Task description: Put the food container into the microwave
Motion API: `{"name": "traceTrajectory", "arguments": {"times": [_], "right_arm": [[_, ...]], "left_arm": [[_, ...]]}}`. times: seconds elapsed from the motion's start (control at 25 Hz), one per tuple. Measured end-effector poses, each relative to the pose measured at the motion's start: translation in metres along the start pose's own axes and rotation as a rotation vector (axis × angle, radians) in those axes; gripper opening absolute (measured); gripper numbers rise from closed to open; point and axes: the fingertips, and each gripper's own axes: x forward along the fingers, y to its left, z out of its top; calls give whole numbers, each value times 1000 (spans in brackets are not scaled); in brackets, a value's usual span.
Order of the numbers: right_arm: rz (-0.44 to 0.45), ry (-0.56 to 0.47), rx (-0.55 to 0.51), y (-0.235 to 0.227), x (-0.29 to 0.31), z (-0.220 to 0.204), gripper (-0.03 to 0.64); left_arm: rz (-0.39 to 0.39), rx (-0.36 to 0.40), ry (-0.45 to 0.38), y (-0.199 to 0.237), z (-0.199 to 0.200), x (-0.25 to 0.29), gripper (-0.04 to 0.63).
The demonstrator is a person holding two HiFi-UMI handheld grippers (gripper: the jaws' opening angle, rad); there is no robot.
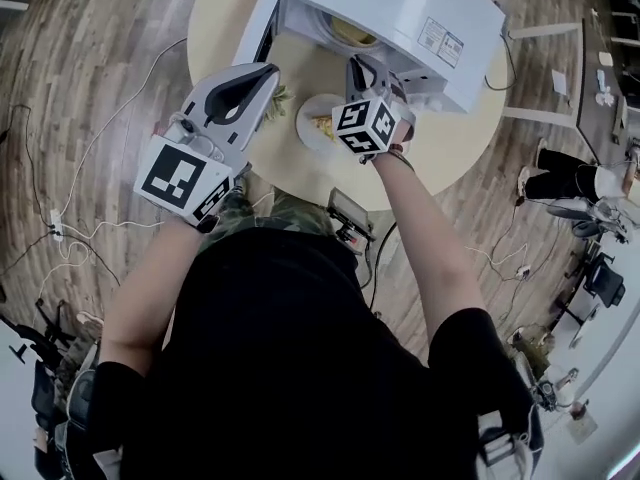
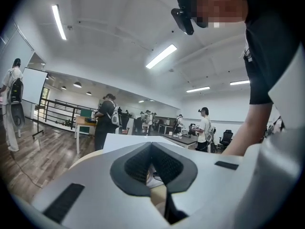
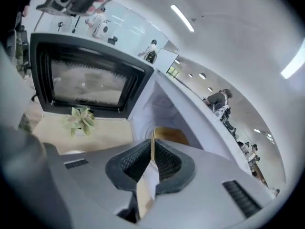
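Note:
A white microwave (image 1: 400, 3) stands on the round table (image 1: 440, 143) with its door (image 1: 262, 30) swung open to the left. The yellow food container (image 1: 352, 34) is inside the cavity. My right gripper (image 1: 361, 65) reaches into the opening. In the right gripper view the container (image 3: 170, 135) sits just past the jaws, and the right gripper (image 3: 152, 144) is shut on its thin edge, with the open door (image 3: 86, 80) at the left. My left gripper (image 1: 271, 72) hovers in front of the door. In its own view the left gripper (image 2: 151, 149) is shut and holds nothing.
A white plate with food (image 1: 316, 124) lies on the table before the microwave, beside a small green plant (image 1: 281, 98) (image 3: 79, 118). Cables (image 1: 60, 218) run over the wooden floor. Several people (image 2: 107, 120) stand far off in the room.

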Motion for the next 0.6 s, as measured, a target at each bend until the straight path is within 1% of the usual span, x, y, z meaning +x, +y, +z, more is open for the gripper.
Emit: {"name": "traceTrajectory", "arguments": {"times": [0.08,0.24,0.32,0.48,0.52,0.6], "right_arm": [[-37,-67,64,4,-40,17,14],[-127,-186,185,6,-116,52,12],[-171,-227,276,2,-148,63,12],[-279,-287,530,-20,-198,65,12],[-308,-298,582,-24,-210,62,12],[-369,-325,651,-30,-234,57,12]], "left_arm": [[-37,4,-20,-8,5,-2,19],[-101,8,-59,-24,17,-12,18],[-135,14,-74,-35,22,-18,20],[-210,20,-108,-56,29,-30,20],[-223,21,-113,-59,30,-35,18],[-243,24,-120,-64,32,-45,20]]}}
